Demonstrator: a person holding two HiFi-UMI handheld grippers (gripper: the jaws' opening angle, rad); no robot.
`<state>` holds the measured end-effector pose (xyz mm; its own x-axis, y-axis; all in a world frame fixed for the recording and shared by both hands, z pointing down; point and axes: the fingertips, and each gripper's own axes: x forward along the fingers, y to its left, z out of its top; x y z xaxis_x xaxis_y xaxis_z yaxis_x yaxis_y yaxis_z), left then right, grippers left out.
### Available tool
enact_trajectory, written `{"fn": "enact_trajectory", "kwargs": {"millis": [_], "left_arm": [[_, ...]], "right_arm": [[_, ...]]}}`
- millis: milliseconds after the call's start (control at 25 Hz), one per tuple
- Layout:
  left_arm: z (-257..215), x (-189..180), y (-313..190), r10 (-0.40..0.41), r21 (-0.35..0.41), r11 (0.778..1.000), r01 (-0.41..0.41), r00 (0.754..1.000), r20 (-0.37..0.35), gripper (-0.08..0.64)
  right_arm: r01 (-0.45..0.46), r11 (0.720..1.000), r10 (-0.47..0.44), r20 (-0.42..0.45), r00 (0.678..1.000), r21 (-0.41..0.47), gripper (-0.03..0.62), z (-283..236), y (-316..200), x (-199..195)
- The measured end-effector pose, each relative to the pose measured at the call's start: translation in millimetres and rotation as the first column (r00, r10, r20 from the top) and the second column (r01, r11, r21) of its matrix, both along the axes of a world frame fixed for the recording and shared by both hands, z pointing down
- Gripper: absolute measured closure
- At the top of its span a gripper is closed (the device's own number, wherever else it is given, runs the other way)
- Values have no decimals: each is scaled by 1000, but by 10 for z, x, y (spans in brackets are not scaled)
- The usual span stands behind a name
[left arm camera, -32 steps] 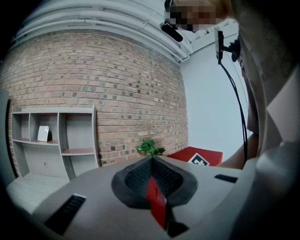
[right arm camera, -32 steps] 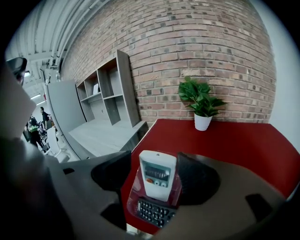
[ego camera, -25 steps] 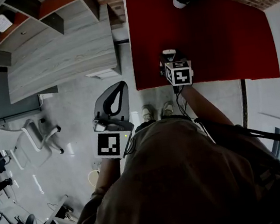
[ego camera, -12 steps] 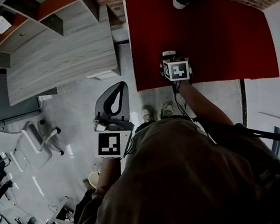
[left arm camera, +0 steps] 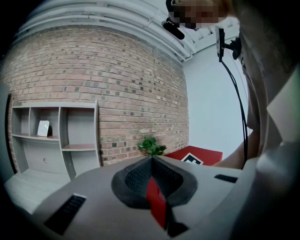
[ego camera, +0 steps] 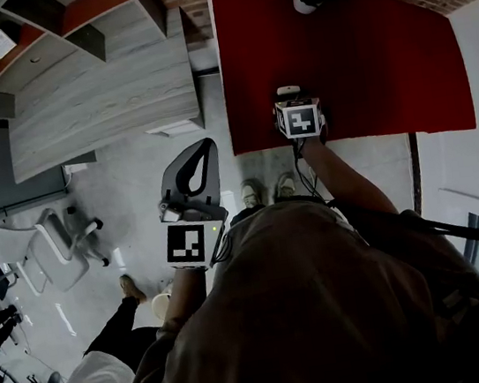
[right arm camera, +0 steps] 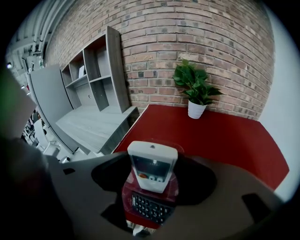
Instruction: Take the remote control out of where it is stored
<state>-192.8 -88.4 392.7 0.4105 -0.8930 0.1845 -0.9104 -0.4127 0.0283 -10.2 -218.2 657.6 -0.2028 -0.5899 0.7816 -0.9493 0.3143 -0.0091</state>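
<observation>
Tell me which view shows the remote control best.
The right gripper view: the remote control stands centred between the right tongs, its screen and buttons plain. The head view shows only its pale tip past the marker cube. The left gripper view does not show it.

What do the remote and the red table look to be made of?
Remote: probably hard plastic, with a pale grey matte shell and a glossier display window. Table: deep red, smooth and evenly coloured with a soft sheen. It looks like laminate or painted board, but the pictures can't settle which.
</observation>
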Motion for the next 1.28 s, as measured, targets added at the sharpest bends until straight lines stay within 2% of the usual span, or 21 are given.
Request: {"fn": "enact_trajectory", "kwargs": {"millis": [320,720,1000,1280], "left_arm": [[26,47,13,6,1,1000,-6,1000,3,551],[35,112,32,15,6,1000,-15,1000,21,551],[89,158,61,25,3,1000,-25,999,38,551],[28,270,24,39,13,999,-40,998,44,551]], "right_arm": [[38,999,-39,23,999,8,302,-4,24,12],[65,997,-69,102,992,50,302,-149,44,-13],[100,982,-123,141,982,161,302,-506,27,13],[125,943,-192,199,961,308,302,-1045,29,46]]}}
